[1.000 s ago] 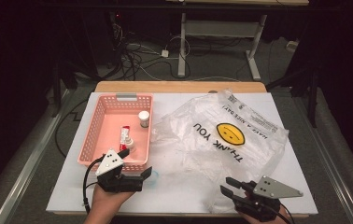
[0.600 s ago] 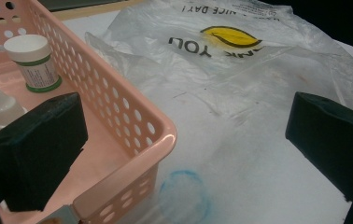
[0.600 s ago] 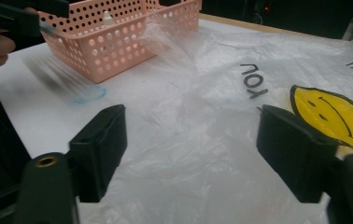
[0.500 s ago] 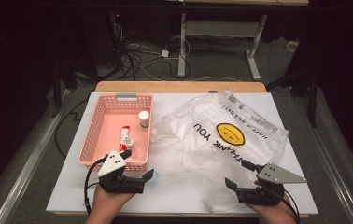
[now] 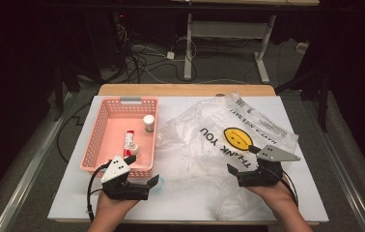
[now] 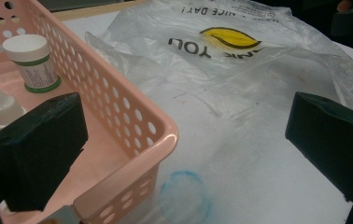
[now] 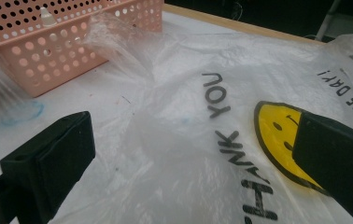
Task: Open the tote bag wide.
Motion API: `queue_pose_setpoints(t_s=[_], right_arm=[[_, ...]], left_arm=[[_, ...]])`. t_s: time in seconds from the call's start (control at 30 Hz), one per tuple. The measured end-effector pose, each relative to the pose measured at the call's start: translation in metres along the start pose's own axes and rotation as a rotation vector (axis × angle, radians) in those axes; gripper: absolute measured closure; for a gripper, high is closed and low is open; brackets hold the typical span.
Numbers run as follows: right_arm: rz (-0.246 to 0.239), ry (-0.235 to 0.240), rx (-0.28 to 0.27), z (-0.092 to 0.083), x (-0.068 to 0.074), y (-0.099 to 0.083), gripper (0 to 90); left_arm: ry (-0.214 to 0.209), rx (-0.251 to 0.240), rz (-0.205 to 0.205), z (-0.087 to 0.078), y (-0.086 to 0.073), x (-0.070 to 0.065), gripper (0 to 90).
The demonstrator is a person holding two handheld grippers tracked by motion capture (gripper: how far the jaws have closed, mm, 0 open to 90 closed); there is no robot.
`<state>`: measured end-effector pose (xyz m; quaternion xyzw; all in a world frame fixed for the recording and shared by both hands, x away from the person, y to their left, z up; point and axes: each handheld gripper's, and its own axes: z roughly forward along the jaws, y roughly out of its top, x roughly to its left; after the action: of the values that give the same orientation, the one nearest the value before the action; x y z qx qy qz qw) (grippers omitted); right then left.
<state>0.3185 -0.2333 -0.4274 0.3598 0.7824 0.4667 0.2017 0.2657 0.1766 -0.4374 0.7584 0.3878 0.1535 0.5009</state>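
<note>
Right hand-held gripper [image 5: 242,166], jaws just opened wide, is held over the bag [image 5: 219,140]; left hand-held gripper [image 5: 142,170], agape and empty, is placed beside the basket [image 5: 104,126].

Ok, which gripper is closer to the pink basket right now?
Left. The left gripper sits at the pink basket's near corner; the right gripper is over the plastic bag, well off to the side.

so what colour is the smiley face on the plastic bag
Yellow with a black outline, on the clear plastic bag; the smiley face shows best in the right gripper view.
</note>
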Motion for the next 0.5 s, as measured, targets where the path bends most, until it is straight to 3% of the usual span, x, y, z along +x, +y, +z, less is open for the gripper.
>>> queue_pose_setpoints(t_s=[0.27, 0.37, 0.5], right_arm=[[0.013, 0.008, 0.006, 0.03, -0.009, 0.019, 0.0], [0.027, 0.003, -0.023, 0.037, -0.011, 0.026, 0.0], [0.041, 0.03, 0.009, 0.048, -0.011, 0.026, 1.5]], left_arm=[[-0.008, 0.005, -0.002, 0.002, -0.001, 0.001, 0.0], [-0.025, -0.001, -0.016, 0.002, -0.002, 0.001, 0.0], [-0.029, -0.003, -0.011, 0.002, -0.002, 0.0, 0.0]])
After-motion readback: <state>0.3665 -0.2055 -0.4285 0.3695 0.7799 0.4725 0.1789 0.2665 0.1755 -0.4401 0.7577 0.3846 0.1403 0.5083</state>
